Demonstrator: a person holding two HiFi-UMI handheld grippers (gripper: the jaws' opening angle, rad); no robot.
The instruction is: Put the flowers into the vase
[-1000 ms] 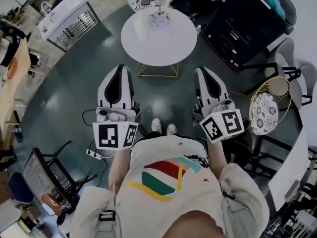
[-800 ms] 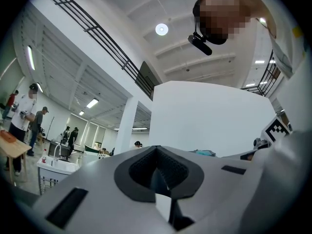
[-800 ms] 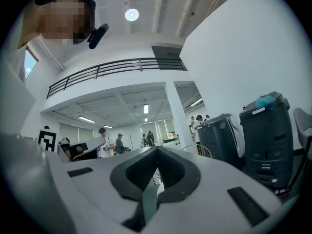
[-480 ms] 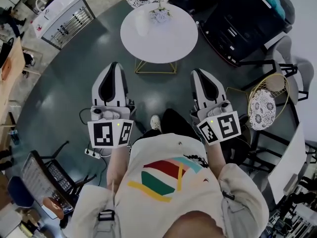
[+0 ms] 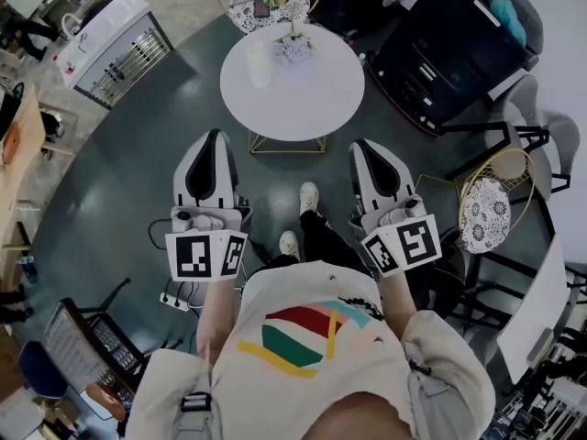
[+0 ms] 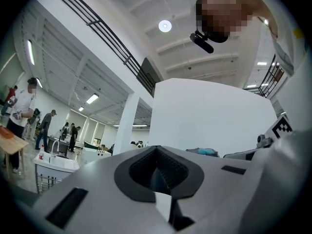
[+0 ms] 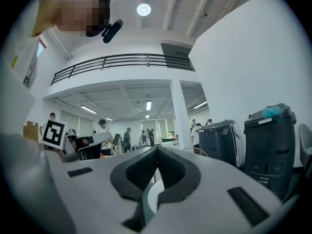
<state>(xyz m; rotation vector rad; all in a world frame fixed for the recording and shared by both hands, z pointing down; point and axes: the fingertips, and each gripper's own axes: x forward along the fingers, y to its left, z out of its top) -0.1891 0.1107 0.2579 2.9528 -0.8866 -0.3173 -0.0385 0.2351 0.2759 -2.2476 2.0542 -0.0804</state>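
Note:
A round white table (image 5: 303, 99) stands ahead of me on the dark floor. A pale vase (image 5: 260, 62) stands upright on its far left part. A small bunch of pale flowers (image 5: 294, 48) lies near its far edge. My left gripper (image 5: 211, 137) and right gripper (image 5: 360, 147) are held side by side at waist height, pointing toward the table and well short of it. In the left gripper view the jaws (image 6: 156, 148) meet with nothing between them. In the right gripper view the jaws (image 7: 157, 149) are also shut and empty.
A chair with a patterned cushion (image 5: 266, 3) stands behind the table. Black bins (image 5: 459, 53) stand at the right, with a wire chair (image 5: 491, 209) nearer me. At the left stands a white cabinet (image 5: 110, 39). A power strip (image 5: 174, 298) lies on the floor by my left side.
The person has stepped toward the table, with one foot now ahead of the other. Both grippers came along with the step and stay shut.

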